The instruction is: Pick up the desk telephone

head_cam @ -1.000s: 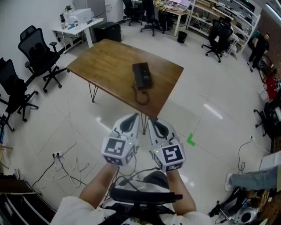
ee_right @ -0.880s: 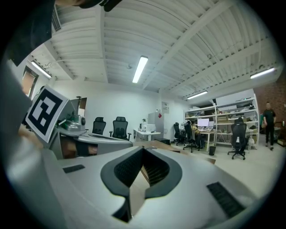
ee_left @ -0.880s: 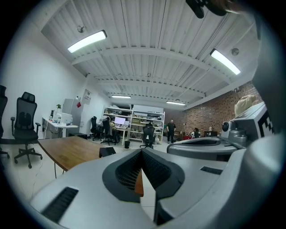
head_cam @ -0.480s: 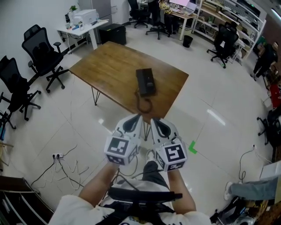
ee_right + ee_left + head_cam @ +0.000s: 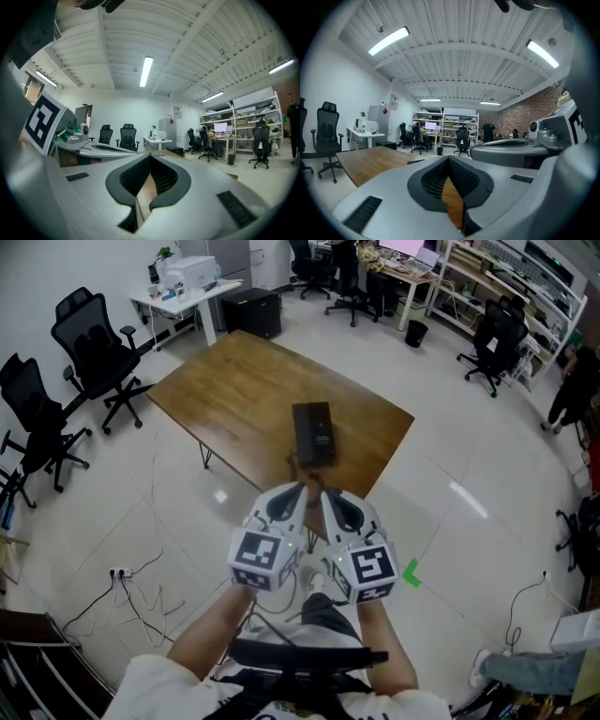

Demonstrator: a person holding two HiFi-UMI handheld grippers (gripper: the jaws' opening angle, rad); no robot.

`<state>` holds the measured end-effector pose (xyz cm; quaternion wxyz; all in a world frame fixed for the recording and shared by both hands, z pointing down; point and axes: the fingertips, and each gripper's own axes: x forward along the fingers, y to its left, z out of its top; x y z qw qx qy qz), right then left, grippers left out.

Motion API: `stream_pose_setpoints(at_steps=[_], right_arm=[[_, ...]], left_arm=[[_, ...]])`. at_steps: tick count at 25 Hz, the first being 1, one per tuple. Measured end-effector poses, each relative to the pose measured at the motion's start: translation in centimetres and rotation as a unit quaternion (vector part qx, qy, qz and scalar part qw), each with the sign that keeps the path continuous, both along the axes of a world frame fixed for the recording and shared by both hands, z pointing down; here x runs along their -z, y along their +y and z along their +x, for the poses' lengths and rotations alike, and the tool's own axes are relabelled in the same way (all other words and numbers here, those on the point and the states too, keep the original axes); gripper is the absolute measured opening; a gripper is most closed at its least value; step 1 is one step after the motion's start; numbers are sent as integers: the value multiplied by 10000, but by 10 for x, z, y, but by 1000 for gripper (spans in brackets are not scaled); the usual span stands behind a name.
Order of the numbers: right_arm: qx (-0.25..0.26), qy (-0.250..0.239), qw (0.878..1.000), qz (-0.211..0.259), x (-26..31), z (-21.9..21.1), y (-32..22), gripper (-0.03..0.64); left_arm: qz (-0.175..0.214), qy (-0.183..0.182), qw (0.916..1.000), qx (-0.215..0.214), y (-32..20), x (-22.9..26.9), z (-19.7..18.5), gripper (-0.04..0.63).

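Observation:
The black desk telephone lies on the wooden table, near its closest corner. Its coiled cord reaches the table edge. My left gripper and right gripper are held side by side just short of that corner, pointing level at the telephone and apart from it. Both are shut with nothing between the jaws. In the left gripper view the left gripper shows closed jaws with the tabletop beyond. The right gripper view shows the right gripper closed the same way.
Black office chairs stand left of the table. A white desk with a printer is at the back left. Loose cables lie on the floor at my left, a green tape mark at my right. Shelves and more chairs fill the back right.
The table and telephone have come closer in the head view. Both grippers have moved forward together towards the table's near corner, still shut.

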<state>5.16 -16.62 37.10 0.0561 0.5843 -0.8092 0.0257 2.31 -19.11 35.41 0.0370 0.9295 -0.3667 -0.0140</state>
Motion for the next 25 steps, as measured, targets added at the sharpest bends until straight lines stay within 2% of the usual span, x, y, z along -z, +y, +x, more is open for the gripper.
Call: stream_pose_setpoints(at_steps=[12, 21, 22, 24, 25], right_arm=[[295, -74, 9990, -328, -23, 41, -70, 5], [612, -268, 9956, -650, -49, 66, -114, 5], [667, -324, 9948, -694, -53, 69, -119, 5], [755, -421, 9933, -772, -62, 74, -129, 6], [798, -468, 9923, -821, -66, 76, -134, 6]], left_arm=[[-472, -98, 9983, 336, -75, -31, 42, 2], [-852, -225, 9953, 399, -120, -59, 63, 5], [-910, -204, 9949, 378, -125, -63, 64, 13], [-1021, -130, 9942, 315, -135, -70, 65, 107], [-1065, -100, 9938, 311, -141, -74, 64, 112]])
